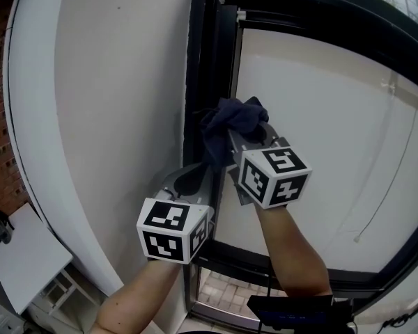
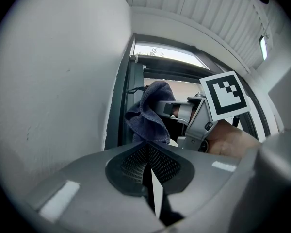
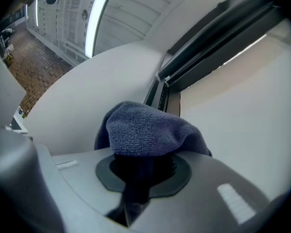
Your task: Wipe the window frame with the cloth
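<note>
A dark blue cloth is bunched in my right gripper, which is shut on it and holds it against the black window frame. In the right gripper view the cloth bulges over the jaws and hides their tips. My left gripper sits just below and left of the cloth, jaws shut with nothing between them. The left gripper view shows the cloth hanging right above its shut jaws, with the right gripper behind.
A white curved wall lies left of the frame, and a pale window blind with a thin cord to its right. The lower frame rail runs below. A white table stands lower left.
</note>
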